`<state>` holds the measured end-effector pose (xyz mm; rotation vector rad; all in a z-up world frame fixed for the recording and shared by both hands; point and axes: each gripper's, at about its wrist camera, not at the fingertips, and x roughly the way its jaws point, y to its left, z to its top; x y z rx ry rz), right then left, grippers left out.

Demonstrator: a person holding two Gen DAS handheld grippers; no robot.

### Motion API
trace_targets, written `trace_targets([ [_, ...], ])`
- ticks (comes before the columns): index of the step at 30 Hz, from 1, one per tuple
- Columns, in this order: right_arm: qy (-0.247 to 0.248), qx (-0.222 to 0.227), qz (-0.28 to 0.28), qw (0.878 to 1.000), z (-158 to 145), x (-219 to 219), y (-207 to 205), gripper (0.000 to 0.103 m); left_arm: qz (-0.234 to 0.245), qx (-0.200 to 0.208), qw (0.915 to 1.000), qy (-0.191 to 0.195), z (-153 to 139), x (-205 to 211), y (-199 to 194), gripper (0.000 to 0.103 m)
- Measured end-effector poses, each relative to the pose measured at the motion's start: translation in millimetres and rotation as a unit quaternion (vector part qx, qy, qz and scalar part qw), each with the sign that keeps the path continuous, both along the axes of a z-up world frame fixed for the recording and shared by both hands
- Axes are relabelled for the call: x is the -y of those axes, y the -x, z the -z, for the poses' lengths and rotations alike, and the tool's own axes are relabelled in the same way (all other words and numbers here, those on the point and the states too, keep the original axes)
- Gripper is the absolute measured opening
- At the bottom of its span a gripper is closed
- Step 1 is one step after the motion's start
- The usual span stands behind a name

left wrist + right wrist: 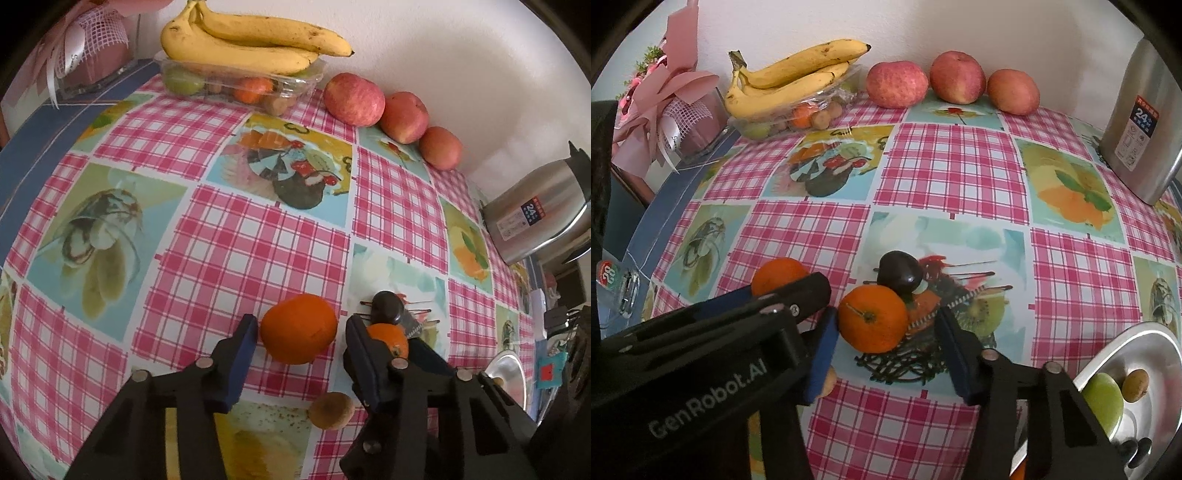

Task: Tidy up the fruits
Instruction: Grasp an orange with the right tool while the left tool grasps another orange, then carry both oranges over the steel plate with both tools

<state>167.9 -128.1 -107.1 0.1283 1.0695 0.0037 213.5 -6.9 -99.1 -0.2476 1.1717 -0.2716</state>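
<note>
My left gripper is open, its fingers on either side of an orange on the checked tablecloth. My right gripper is open around a second orange, with a dark plum just behind it. The first orange and the left gripper's body show at the left of the right wrist view. In the left wrist view the second orange and plum lie just right of my right finger. A small brown fruit lies under the left gripper.
Bananas rest on a clear tray of fruit at the back. Three apples line the wall. A steel kettle stands at the right. A metal plate at lower right holds a green fruit and a small brown one.
</note>
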Motion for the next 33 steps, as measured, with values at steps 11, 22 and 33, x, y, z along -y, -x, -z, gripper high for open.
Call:
trace_targets([
  [11,-0.010,0.007,-0.009,1.000,-3,-3,1,0.039,-0.004,0.008,1.0000,-0.003,-3,0,1,0.043],
  [22,-0.012,0.016,-0.008,1.000,-12,-1,4,0.038,-0.011,0.016,0.9998,-0.003,-10,-3,4,0.042],
  [33,-0.007,0.031,0.000,1.000,-35,-1,16,0.038,-0.020,0.048,0.9987,0.001,-41,-8,15,0.042],
])
